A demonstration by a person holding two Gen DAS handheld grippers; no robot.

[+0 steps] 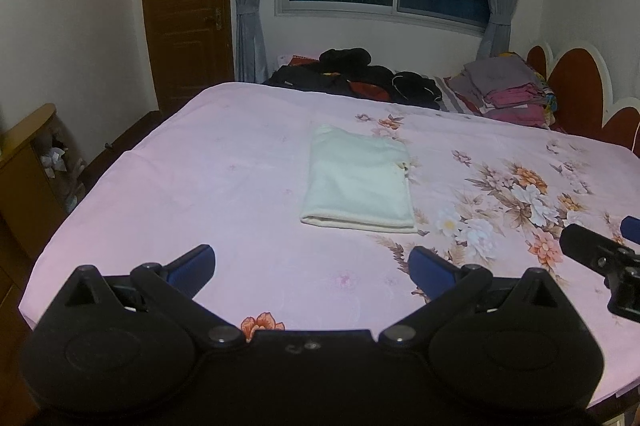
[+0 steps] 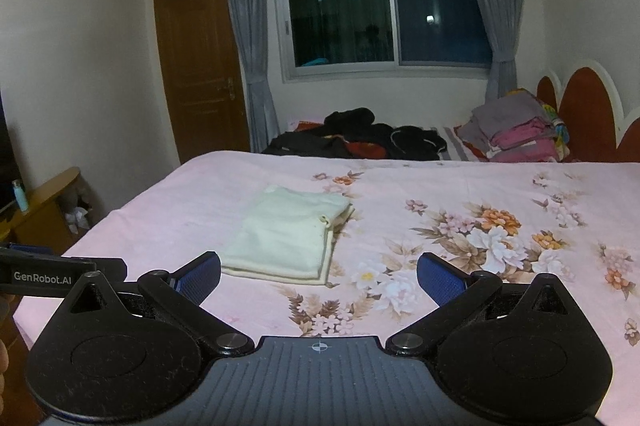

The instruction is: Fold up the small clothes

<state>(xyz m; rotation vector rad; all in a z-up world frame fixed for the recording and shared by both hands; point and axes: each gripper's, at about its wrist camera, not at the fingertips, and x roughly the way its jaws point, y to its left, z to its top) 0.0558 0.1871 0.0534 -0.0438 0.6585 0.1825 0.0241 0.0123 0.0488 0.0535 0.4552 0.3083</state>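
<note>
A pale cream garment (image 1: 358,182) lies folded into a neat flat rectangle near the middle of the pink floral bedsheet (image 1: 200,166), its layered edges showing along the right side and the near fold. The left gripper (image 1: 312,262) and right gripper (image 2: 319,272) hover just short of it, both with jaws spread wide and holding nothing.

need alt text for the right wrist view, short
A folded cream garment lies flat on a pink floral bedsheet, just ahead of the open right gripper, whose blue-padded fingers hold nothing. Behind are dark clothes, a folded stack by the headboard, and a dark window.
</note>
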